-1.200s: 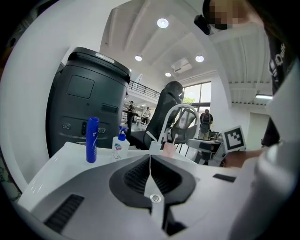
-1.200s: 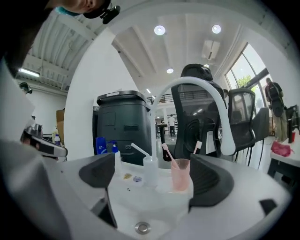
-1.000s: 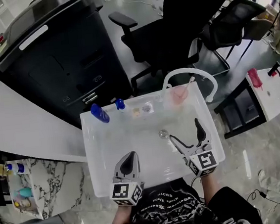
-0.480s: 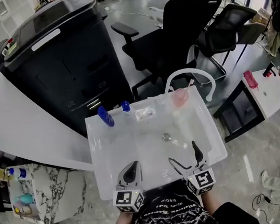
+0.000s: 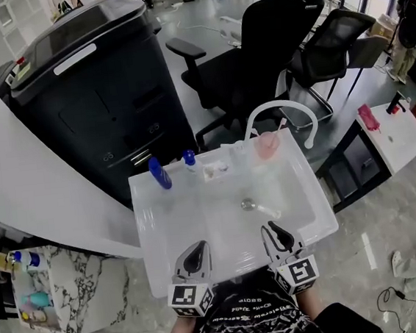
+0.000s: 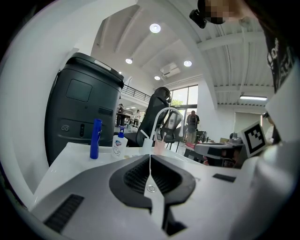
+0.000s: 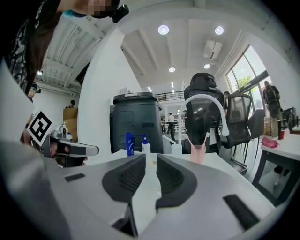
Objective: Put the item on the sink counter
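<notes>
Head view, looking down:
- Left gripper (image 5: 196,247) is hovering over the near rim of the sink counter (image 5: 149,227).
- Right gripper (image 5: 274,230) is hanging beside it over the near edge of the basin.
- Drain (image 5: 247,204) is lying just ahead of the right gripper's tips and is showing only from above. A faint elongated thing is lying beside it, too pale to identify.
- Small pale item (image 5: 216,171) is resting on the back ledge, well ahead of both grippers and touching neither. It is sitting between the pump bottle (image 5: 190,161) and the pink cup (image 5: 268,144).
- Blue bottle (image 5: 159,173) is standing upright, ahead and to the left of the left gripper.
- Faucet (image 5: 279,109) is arching over the ledge, beyond the cup.

Left gripper view: the jaws are pressing together with nothing between them. The blue bottle and pump bottle are standing left of the jaw line.

Right gripper view: the jaws are closing with a narrow gap remaining and are pinching nothing. Toothbrushes (image 7: 205,139) are leaning in the cup, right of the jaws; they are barely showing from above.
</notes>
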### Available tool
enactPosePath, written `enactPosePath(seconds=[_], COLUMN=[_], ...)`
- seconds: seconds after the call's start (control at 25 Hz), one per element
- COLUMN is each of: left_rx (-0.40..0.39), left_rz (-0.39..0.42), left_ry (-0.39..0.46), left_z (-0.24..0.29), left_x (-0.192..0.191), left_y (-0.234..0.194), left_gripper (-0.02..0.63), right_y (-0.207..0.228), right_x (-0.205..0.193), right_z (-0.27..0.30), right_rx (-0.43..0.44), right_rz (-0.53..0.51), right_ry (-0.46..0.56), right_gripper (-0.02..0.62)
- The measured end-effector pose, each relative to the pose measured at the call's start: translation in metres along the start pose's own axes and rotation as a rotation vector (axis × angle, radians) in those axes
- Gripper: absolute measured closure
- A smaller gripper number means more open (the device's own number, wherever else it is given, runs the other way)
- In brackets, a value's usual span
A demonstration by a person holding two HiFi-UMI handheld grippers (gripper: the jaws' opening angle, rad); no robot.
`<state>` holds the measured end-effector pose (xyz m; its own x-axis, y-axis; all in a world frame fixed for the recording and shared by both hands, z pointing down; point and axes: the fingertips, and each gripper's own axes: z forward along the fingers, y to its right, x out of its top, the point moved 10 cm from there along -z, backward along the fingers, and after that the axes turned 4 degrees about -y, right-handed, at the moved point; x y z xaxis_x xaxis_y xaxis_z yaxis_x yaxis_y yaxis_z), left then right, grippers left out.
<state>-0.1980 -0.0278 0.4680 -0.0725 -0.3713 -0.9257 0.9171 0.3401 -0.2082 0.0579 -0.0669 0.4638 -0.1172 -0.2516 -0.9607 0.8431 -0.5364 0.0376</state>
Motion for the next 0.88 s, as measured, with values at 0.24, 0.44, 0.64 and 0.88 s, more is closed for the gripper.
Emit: enactPosePath(seconds=[0.24,0.44,0.64,0.88], left_rx=[0.005,0.013,0.015,0.016], left_rz=[0.009,0.008,-0.002,0.007], left_ry=[0.018,0.021,0.024,0.026], left_z=[-0.002,-0.003,-0.002,-0.003], left_x=[0.003,0.003,0.003,0.004], left_y=[-0.002,-0.004,-0.007,-0.011], left_gripper=[0.597,0.597,0.597,0.597], right_y=[0.000,0.003,0.003,0.000], right_x=[0.002,0.002,0.003,0.004], right_z=[0.001,0.002,0.004,0.006], right_rx=[-0.058,-0.110,-0.152,-0.148], right_rz=[0.018,0.004,-0.023,-0.034], right_ry=[0.029,0.034,0.026,0.016], right_gripper=[0.595,0.597,0.597,0.597])
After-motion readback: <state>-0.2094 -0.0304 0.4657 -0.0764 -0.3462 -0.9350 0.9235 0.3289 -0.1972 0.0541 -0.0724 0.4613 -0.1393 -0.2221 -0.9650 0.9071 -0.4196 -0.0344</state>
